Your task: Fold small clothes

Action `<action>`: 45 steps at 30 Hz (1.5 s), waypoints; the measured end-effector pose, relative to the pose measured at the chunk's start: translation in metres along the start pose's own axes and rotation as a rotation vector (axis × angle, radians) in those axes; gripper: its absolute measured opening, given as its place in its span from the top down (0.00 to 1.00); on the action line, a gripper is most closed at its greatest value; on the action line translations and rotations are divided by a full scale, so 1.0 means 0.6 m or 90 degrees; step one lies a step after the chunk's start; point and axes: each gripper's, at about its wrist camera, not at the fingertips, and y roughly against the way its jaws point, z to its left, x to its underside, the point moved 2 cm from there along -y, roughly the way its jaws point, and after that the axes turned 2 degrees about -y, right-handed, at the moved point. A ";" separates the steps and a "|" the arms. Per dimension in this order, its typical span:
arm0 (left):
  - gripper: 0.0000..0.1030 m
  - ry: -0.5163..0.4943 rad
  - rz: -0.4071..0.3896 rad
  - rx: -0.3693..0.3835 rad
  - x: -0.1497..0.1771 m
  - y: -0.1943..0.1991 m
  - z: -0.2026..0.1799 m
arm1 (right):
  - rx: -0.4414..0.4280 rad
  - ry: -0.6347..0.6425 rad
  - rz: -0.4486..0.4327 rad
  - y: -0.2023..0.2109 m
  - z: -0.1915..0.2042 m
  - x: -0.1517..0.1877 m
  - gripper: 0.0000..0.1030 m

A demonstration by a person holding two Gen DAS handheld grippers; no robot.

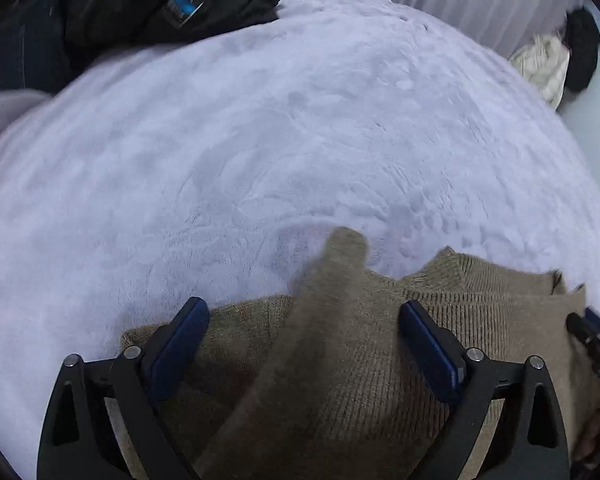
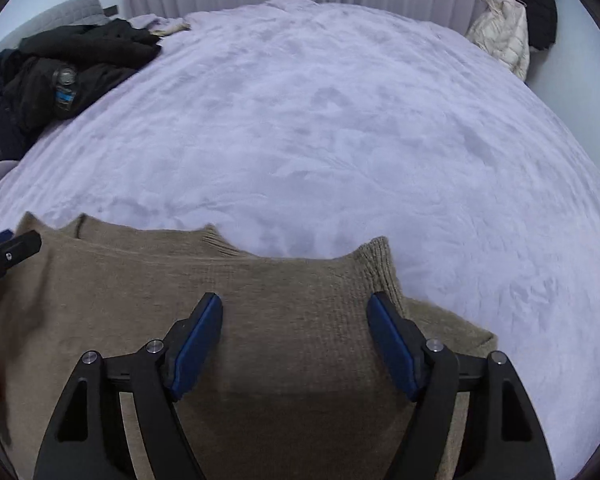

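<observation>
Knit sweater lies beneath both gaping, empty hand-held grippers; only left view shows its sleeve.

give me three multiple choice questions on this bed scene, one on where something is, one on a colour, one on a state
1. Where does the water bottle lie?
A. on the dark clothes at the far left of the bed
B. on the sweater
C. on the floor

2. What colour is the sweater under the grippers?
A. red
B. brownish tan
C. white

3. How do the right gripper's jaws stand?
A. shut on the sweater
B. shut on the bottle
C. open, with nothing clamped

Answers:
1 A: the water bottle rests on the dark clothes.
2 B: the sweater is a brownish tan knit on the pale blanket.
3 C: the right gripper has its blue pads spread apart above the knit.
</observation>
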 end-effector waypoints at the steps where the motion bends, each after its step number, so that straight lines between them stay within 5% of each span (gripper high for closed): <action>1: 0.04 0.020 -0.023 0.007 -0.001 0.008 0.013 | -0.021 -0.017 -0.002 -0.002 -0.011 0.002 0.24; 4: 0.04 0.011 -0.016 -0.016 -0.002 0.015 0.013 | -0.032 -0.018 -0.005 -0.002 -0.015 0.004 0.24; 8: 0.04 -0.030 -0.050 -0.065 0.023 0.092 -0.006 | 0.055 0.001 -0.030 0.048 0.005 0.009 0.24; 13: 0.04 -0.129 -0.062 0.012 0.118 0.173 -0.091 | -0.038 0.092 -0.061 0.135 0.098 0.086 0.23; 17: 0.04 -0.136 -0.018 -0.058 0.148 0.130 -0.085 | -0.042 0.158 -0.029 0.112 0.155 0.135 0.24; 21: 0.02 -0.091 -0.011 -0.037 0.153 0.129 -0.005 | -0.021 0.102 -0.026 0.102 0.070 0.150 0.23; 23: 0.00 -0.069 -0.010 -0.076 0.154 0.135 0.027 | -0.021 0.040 -0.027 0.109 0.005 0.150 0.22; 26: 0.00 -0.015 0.018 -0.045 0.159 0.141 0.059 | -0.036 -0.001 -0.020 0.119 -0.053 0.158 0.23; 30: 0.00 -0.016 -0.020 -0.053 0.183 0.199 0.028 | 0.024 0.020 -0.042 0.173 -0.026 0.172 0.22; 36: 0.00 -0.109 -0.075 -0.022 0.251 0.267 -0.091 | -0.032 0.134 -0.102 0.242 0.091 0.231 0.22; 38: 0.00 -0.149 -0.070 -0.049 0.277 0.254 -0.118 | -0.033 0.163 -0.096 0.234 0.118 0.254 0.22; 42: 0.00 -0.163 -0.026 -0.090 0.315 0.214 -0.106 | -0.006 0.144 -0.052 0.202 0.099 0.287 0.22; 45: 0.00 -0.143 -0.016 -0.073 0.330 0.201 -0.078 | -0.009 0.096 -0.048 0.201 0.045 0.300 0.22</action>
